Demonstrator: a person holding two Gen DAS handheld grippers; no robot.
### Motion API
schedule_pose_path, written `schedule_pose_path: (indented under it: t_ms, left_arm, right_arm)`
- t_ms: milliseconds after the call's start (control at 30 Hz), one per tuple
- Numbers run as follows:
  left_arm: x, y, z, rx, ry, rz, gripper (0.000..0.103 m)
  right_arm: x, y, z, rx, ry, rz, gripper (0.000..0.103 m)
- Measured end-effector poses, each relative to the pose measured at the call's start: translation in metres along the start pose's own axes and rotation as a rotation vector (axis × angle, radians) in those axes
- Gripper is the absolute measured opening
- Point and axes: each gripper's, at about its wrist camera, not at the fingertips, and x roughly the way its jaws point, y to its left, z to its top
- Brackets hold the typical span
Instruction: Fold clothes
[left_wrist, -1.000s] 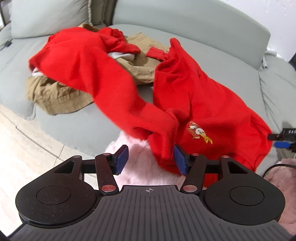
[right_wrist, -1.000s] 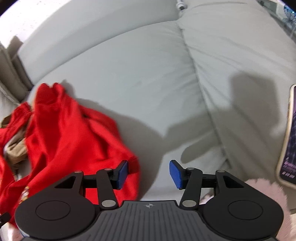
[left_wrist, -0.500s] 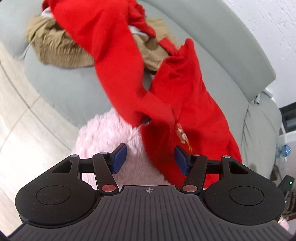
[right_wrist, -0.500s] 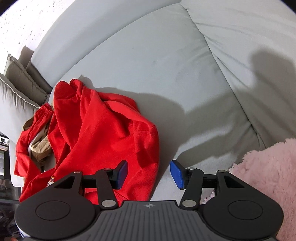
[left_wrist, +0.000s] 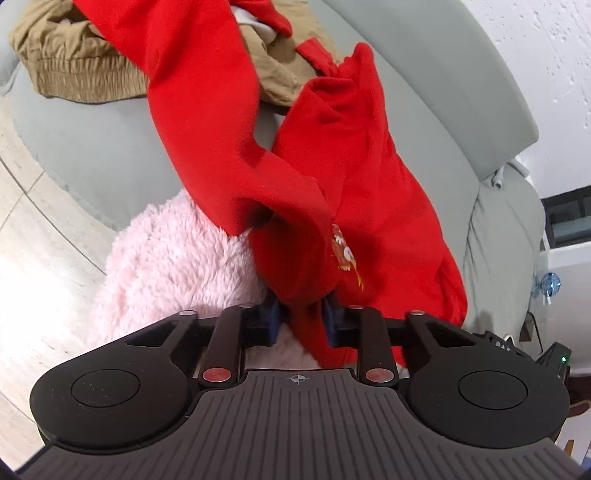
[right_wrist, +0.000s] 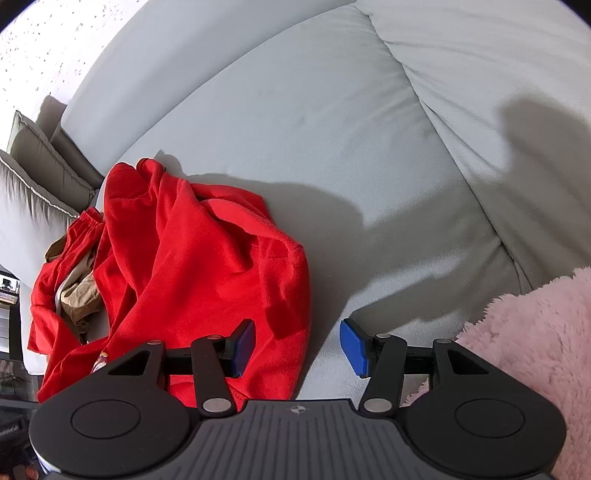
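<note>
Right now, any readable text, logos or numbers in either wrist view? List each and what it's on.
No readable words or numbers in either view.
Red garment: small cartoon print, picture only, no legible letters.
Black device at the right edge of the left wrist view: pale characters, too small and blurred to read.
Each hand-held gripper body: a crosshair mark, no text.

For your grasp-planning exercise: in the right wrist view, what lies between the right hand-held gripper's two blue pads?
Between the right hand-held gripper pads lie the red garment's edge and bare grey sofa; neither pad presses cloth.
</note>
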Motion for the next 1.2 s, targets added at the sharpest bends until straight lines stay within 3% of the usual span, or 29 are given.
schedule_pose_path:
  t_ms: [167,267,567,733,800,1200]
  left_arm:
    - [0.002,-0.013,-0.004,0.086,-0.028,0.049,0.031]
    - [0.007,-0.013,-0.006,0.097,-0.048,0.05,0.033]
    - [0.025,-0.027,-0.003,0.18,-0.074,0.086,0.04]
    - [0.026,-0.03,-0.005,0.201,-0.077,0.103,0.039]
    - [0.025,-0.028,-0.005,0.199,-0.076,0.107,0.034]
    - [0.024,-0.022,-0.004,0.188,-0.079,0.092,0.033]
  right_arm:
    - [0.0,-0.003,-0.004,-0.011,-0.009,0.005,0.053]
    - [0.001,-0.001,-0.004,-0.024,-0.009,0.013,0.06]
    - [0.007,0.003,-0.003,-0.063,-0.032,0.041,0.061]
    - [0.008,0.004,-0.002,-0.085,-0.028,0.043,0.061]
    - [0.007,0.002,-0.002,-0.077,-0.029,0.05,0.06]
    - [-0.004,-0.019,-0.003,0.008,-0.048,0.097,0.054]
